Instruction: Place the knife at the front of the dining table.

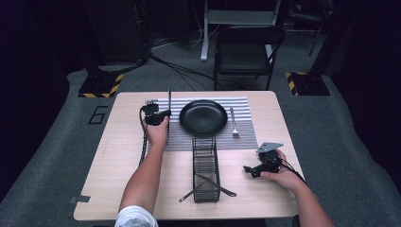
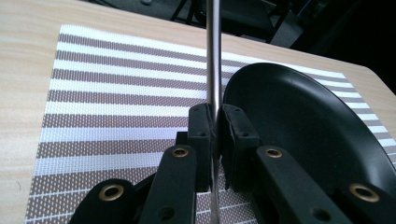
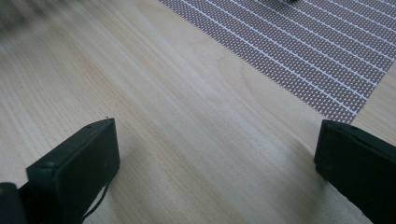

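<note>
From above we see a round black plate [image 1: 203, 117] on a striped woven mat [image 1: 241, 135], a fork [image 1: 233, 122] to its right, and a wire basket [image 1: 206, 169] (utensils inside, hard to identify). Left gripper view: our left gripper [image 2: 214, 122] clamps a thin metal rod [image 2: 214, 56], its ends cut off. Right gripper view: our right gripper [image 3: 217, 154] gapes over pale woodgrain table [image 3: 187, 130].

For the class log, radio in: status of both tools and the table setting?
Left tool shut on knife, left of plate. Right tool open over bare table. Fork laid right of plate. Nothing in the way.
</note>
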The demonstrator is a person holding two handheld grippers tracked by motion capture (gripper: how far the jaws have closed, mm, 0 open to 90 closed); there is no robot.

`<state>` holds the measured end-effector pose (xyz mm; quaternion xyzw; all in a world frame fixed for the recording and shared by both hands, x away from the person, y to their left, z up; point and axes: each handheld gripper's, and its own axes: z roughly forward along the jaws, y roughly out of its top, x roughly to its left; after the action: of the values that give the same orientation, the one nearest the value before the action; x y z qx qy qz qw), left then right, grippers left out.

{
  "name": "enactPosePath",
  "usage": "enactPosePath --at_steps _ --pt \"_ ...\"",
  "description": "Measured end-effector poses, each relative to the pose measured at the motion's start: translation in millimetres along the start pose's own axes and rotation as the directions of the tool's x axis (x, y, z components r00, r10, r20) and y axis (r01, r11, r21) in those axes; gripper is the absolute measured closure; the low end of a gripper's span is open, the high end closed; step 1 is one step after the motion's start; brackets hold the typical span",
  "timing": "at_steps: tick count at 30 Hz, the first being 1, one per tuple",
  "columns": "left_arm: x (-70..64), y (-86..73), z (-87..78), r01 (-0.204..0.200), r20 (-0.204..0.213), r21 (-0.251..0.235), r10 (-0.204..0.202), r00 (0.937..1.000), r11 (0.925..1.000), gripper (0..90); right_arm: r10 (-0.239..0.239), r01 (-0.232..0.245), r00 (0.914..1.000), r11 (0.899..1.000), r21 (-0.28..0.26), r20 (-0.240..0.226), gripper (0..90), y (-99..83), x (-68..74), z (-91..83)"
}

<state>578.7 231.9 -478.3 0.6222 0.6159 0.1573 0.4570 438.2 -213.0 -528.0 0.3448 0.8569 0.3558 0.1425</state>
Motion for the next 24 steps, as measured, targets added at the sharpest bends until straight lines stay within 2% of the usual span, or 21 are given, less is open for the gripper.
enactPosePath --at_steps 4,6,11,15,16,21,24 --pt "0.7 -0.8 3.8 0.029 0.006 -0.009 -0.029 0.9996 0.9995 82.8 0.001 -0.001 1.0 1.0 0.0 0.0 0.0 0.0 0.0 0.0" --pt "1.4 -1.7 5.8 0.031 -0.002 -0.016 -0.031 0.9995 0.9994 82.8 0.001 -0.001 1.0 1.0 0.0 0.0 0.0 0.0 0.1 0.0" --pt "3.5 -5.2 10.0 0.026 -0.02 0.009 -0.025 0.9995 0.9996 82.8 0.001 -0.001 1.0 1.0 0.0 0.0 0.0 0.0 0.1 0.0" --pt "4.6 -8.4 13.9 0.037 -0.044 0.004 -0.037 0.9984 0.9993 82.8 0.001 -0.001 1.0 1.0 0.0 0.0 0.0 0.0 0.1 0.0" --pt "3.9 -9.4 15.3 0.053 -0.057 0.003 -0.052 0.997 0.9986 82.8 0.001 -0.001 1.0 1.0 0.0 0.0 0.0 0.0 0.1 0.0" --pt "4.9 -10.6 17.8 0.041 -0.091 0.011 -0.04 0.995 0.9991 82.7 0.0 0.0 1.0 1.0 0.0 0.0 0.0 0.0 0.0 0.0" --pt "6.0 -12.9 21.6 0.064 -0.118 0.013 -0.062 0.991 0.9979 82.7 0.0 0.0 1.0 1.0 0.0 0.0 0.0 0.0 0.1 0.0"
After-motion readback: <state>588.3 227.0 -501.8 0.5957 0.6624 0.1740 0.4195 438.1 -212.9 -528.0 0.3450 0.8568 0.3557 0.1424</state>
